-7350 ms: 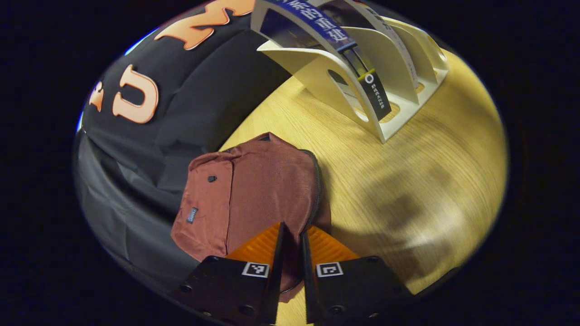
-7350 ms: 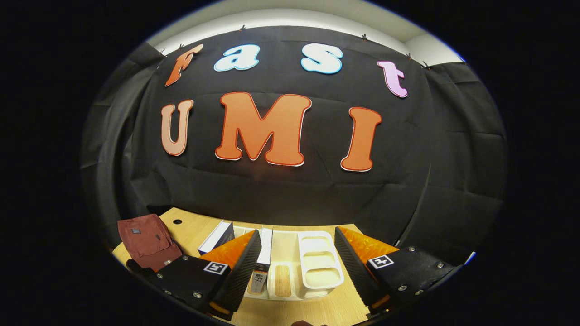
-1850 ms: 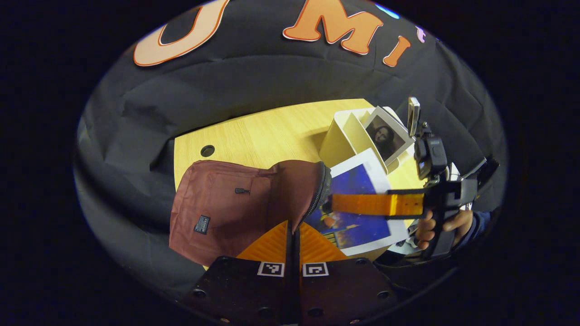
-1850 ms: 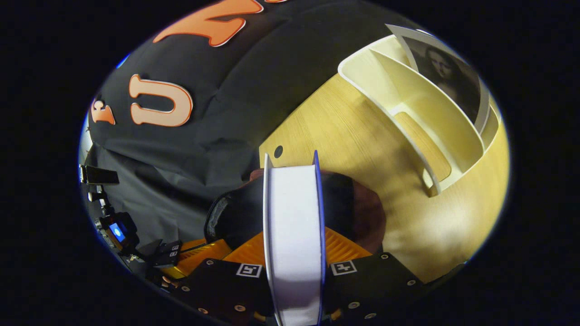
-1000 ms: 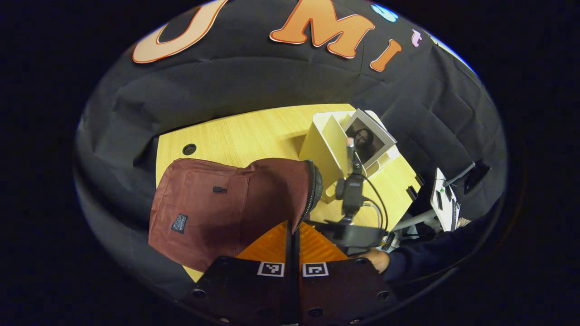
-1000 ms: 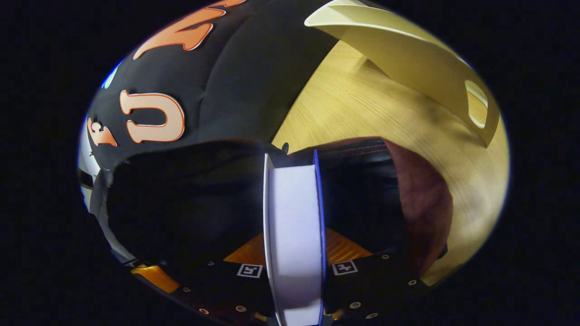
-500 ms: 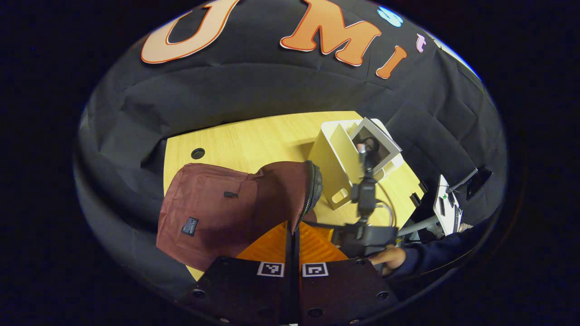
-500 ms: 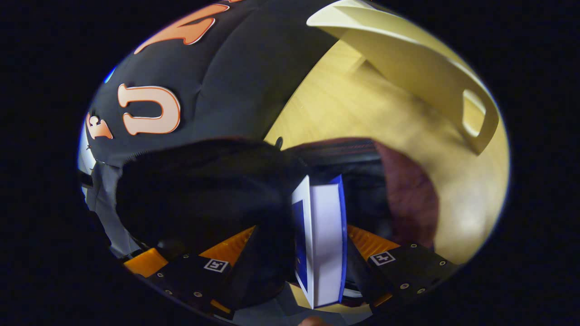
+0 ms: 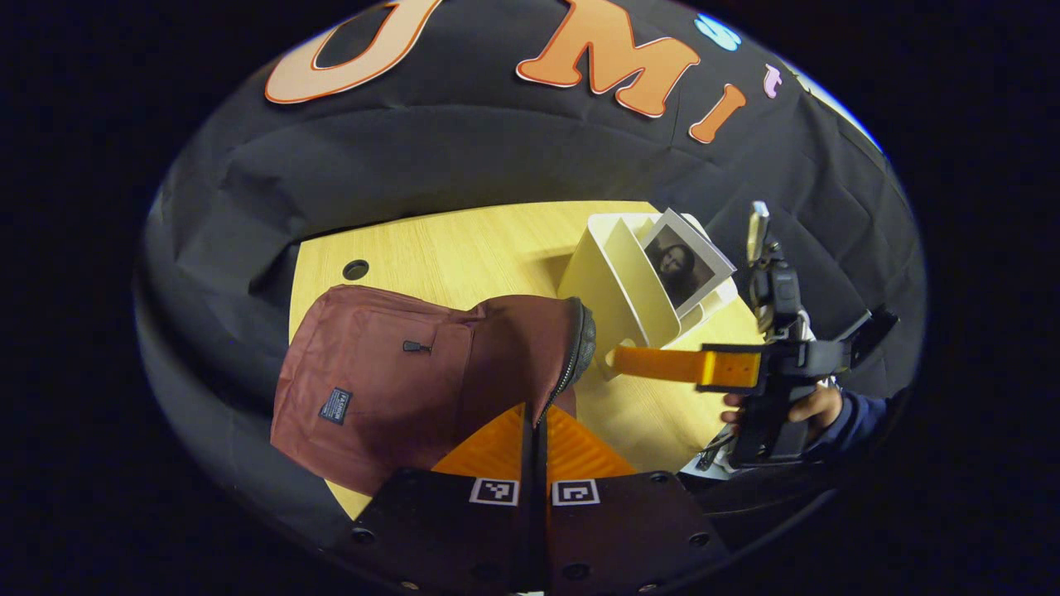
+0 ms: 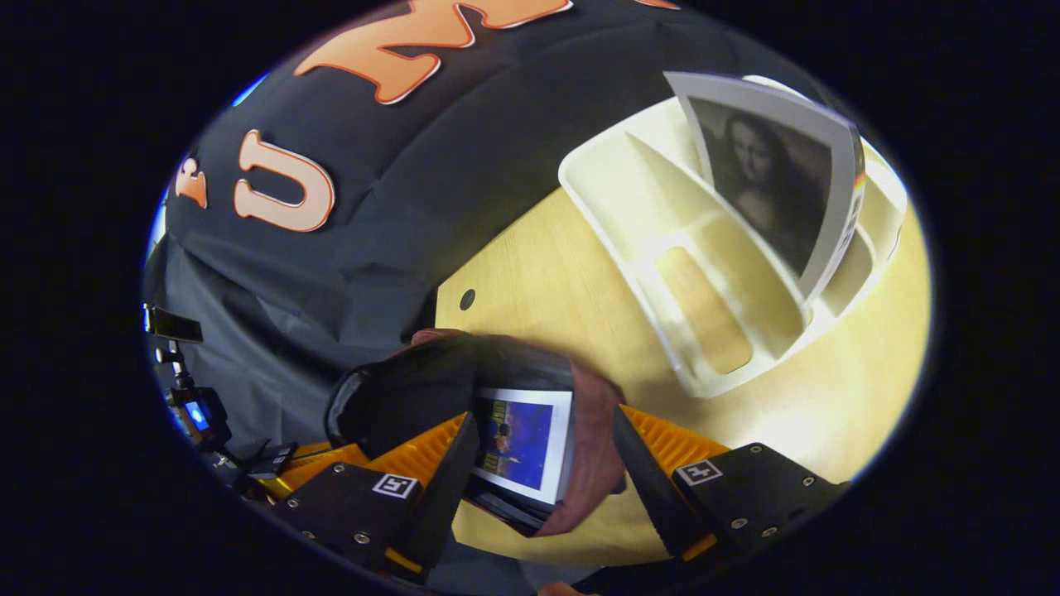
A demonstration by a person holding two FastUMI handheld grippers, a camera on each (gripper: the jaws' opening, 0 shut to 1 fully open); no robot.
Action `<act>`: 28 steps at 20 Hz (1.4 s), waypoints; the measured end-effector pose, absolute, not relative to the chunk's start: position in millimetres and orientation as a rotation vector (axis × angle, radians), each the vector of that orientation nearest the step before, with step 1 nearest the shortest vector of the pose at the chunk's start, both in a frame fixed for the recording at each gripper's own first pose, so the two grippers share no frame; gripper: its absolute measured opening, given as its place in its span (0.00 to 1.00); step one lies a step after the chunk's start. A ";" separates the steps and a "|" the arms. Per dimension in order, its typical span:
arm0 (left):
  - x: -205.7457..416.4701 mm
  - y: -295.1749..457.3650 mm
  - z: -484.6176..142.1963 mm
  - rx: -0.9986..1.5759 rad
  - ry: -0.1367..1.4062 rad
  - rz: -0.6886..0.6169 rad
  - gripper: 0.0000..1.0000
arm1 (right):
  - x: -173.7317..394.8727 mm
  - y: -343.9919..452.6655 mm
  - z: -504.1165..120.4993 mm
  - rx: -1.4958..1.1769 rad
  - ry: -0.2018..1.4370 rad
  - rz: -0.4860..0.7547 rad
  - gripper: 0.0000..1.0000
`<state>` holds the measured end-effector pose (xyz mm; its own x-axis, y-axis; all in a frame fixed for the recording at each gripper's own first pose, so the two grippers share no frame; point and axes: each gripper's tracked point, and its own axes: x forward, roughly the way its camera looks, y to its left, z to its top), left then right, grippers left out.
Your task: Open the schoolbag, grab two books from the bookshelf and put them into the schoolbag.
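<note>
Your left tool [image 9: 536, 430] is pinched tight on the upper lip of the schoolbag [image 9: 389, 381], by the zip, holding the mouth up. Your right tool [image 10: 538, 463] stands wide open with nothing between its fingers, just in front of that mouth; in the left gripper view you can see it [image 9: 617, 362] side-on with your hand [image 9: 807, 407] behind it.

One book, the blue-covered book [image 10: 522, 443], lies inside the bag's dark opening, its cover facing up. So by my reading you are halfway: bag open, first book in, second still to fetch. That one, the portrait-cover book [image 10: 766, 178], leans tilted in a rear slot of the cream bookshelf [image 10: 654, 207], which stands near the bag.

Next, I would carry the right tool over to the shelf, line its fingers either side of the leaning book's free edge, and close on it firmly. Keep the left tool's pinch on the lip, or the soft cloth will likely sag shut over the first book.

Everything sits on a pale wood-grain counter [image 9: 489, 248] with a small round cable hole [image 9: 355, 269] near its far corner. Black cloth walls close in the booth on all sides.
</note>
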<state>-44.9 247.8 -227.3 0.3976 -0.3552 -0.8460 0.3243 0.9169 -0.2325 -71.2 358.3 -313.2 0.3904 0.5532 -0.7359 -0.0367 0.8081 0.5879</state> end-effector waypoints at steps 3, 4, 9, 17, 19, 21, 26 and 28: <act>-45.6 243.1 -232.2 -0.042 1.081 -0.424 0.01 | -57.3 320.2 -290.0 0.400 1.073 0.416 0.97; -45.9 241.9 -232.6 -0.039 1.080 -0.423 0.01 | -50.9 306.9 -282.5 0.364 1.064 0.410 0.97; -47.9 241.9 -236.5 -0.056 1.077 -0.396 0.01 | -22.5 248.4 -244.5 0.147 1.017 0.389 0.97; -48.6 239.0 -240.7 -0.080 1.079 -0.321 0.01 | 45.8 189.0 -212.3 -0.104 1.027 0.370 0.98; -49.1 237.6 -240.8 -0.079 1.079 -0.297 0.01 | 59.0 180.9 -221.0 -0.141 1.071 0.383 0.98; -50.1 236.4 -240.4 -0.080 1.079 -0.265 0.01 | 71.9 176.9 -235.4 -0.176 1.114 0.395 0.98; -55.1 231.2 -241.7 -0.097 1.087 -0.172 0.01 | 95.7 178.2 -282.5 -0.217 1.237 0.435 0.98; -55.1 227.2 -242.0 -0.103 1.092 -0.135 0.01 | 103.3 180.4 -302.3 -0.245 1.282 0.460 0.98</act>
<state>-55.1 227.2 -242.0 0.4539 -0.1599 -0.8766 0.0584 0.9870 -0.1498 103.3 180.4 -302.3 0.2115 0.1926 -0.9582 -0.4602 0.8845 0.0762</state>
